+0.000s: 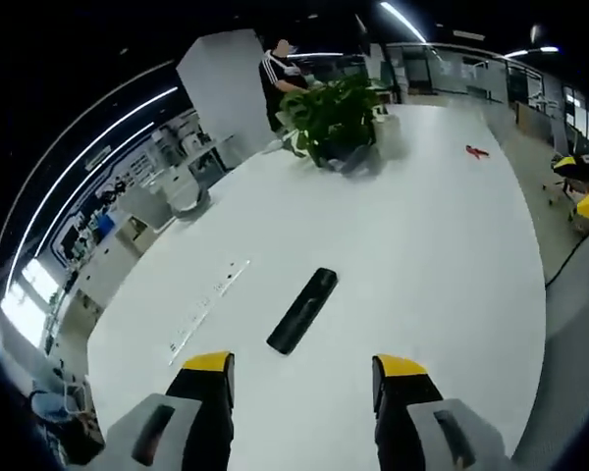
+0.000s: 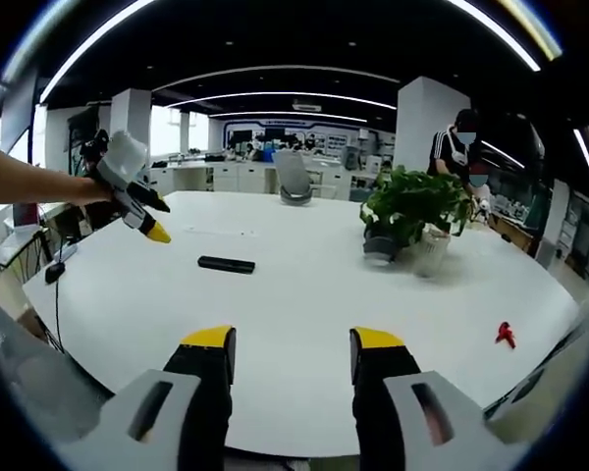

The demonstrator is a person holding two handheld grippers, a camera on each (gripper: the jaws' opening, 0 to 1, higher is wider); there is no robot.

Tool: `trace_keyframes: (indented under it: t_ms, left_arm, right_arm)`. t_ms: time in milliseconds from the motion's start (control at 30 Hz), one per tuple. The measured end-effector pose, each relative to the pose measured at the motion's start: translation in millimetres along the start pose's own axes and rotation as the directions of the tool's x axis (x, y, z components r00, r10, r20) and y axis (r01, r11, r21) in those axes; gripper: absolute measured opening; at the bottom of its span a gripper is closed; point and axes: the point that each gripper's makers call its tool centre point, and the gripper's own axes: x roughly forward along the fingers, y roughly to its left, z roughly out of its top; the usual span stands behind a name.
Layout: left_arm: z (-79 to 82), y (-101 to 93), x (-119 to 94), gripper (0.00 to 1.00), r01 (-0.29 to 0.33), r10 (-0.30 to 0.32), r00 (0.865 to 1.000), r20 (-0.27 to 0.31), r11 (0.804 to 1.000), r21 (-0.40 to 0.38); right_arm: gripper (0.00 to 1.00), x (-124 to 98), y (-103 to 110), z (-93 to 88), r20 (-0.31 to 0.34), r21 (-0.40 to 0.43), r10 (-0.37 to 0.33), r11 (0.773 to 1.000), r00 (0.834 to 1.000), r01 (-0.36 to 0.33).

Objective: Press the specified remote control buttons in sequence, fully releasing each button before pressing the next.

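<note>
Approach step — nothing pressed yet, I judge. Both grippers, left [image 1: 304, 378] and right [image 2: 293, 353], hover with fingers wide, empty; next, lower one fingertip onto the remote [image 1: 302, 310] on the counter [image 1: 442, 255].

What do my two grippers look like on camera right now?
The left gripper and the right gripper match: each has two black jaws with yellow tips, set on light grey housings with dark oval slots. In the right gripper view, the left gripper's body is white and grey.
</note>
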Motion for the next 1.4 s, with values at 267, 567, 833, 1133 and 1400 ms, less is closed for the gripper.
trace_keyframes:
  t_ms: [267,567,833,1133,1400]
  left_arm:
    - [-0.7,9.3,40,0.47,0.07,-0.063,0.995,-0.072,0.992,0.102]
    - [-2.3,12.8,85,0.42,0.145,-0.132,0.986,-0.099,0.979,0.143]
    - [-18.4,19.9,123,0.39,0.185,-0.165,0.971,-0.176,0.977,0.105]
    - [-35.7,22.6,142,0.34,0.247,-0.233,0.943,-0.239,0.969,0.029]
    - [-43.5,17.7,154,0.35,0.293,-0.274,0.919,-0.284,0.956,0.028]
  right_arm:
    - [0.45,1,-2,-3.3,-0.018,0.002,-0.008,1.0,1.0,0.008]
    - [0.42,2,-4,-5.5,-0.031,0.003,-0.017,1.0,0.999,0.017]
    - [0.41,4,-4,-9.9,-0.056,-0.002,-0.02,1.0,0.998,0.02]
    - [0.4,6,-4,-13.9,-0.08,-0.01,-0.02,1.0,0.997,0.019]
    - [0.39,7,-2,-16.2,-0.092,-0.008,-0.014,1.0,0.996,0.013]
